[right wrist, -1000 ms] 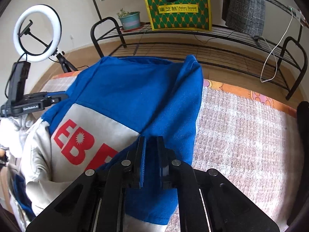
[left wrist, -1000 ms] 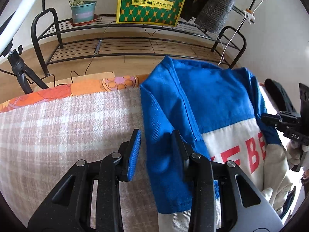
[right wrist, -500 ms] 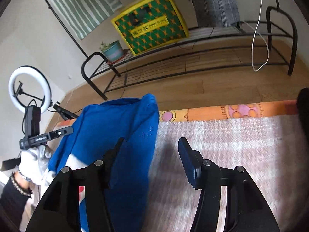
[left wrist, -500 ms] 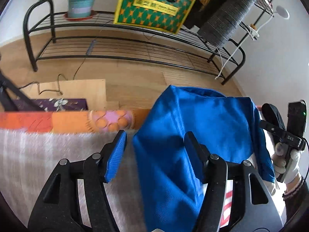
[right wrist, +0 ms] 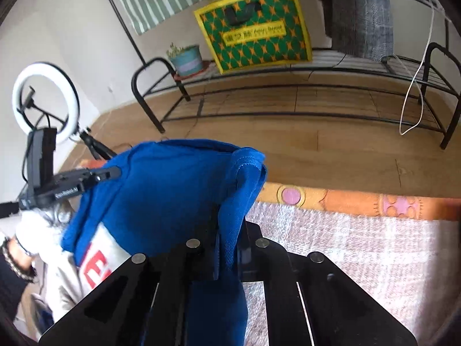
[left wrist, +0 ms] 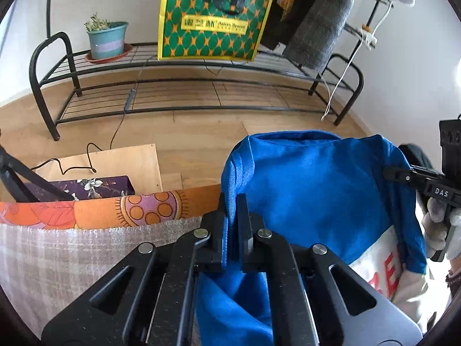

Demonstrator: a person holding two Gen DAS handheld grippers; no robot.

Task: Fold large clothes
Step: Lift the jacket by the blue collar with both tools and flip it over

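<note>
Blue jacket [left wrist: 314, 190] fabric is clamped in both just-closed grippers: left gripper [left wrist: 232, 230] pinches its edge, cloth spreading toward two o'clock; right gripper [right wrist: 227, 248] toward ten o'clock.

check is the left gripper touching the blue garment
Touching: the left wrist view shows the left gripper with jaws pinched shut on the blue garment's edge.

The garment [left wrist: 317, 190] is bright blue above a cream panel with red letters, the blanket [left wrist: 72, 248] pale pink plaid, its border [left wrist: 115, 210] orange with purple circles, and the bag [left wrist: 213, 20] green-and-orange, yellow-edged.
</note>
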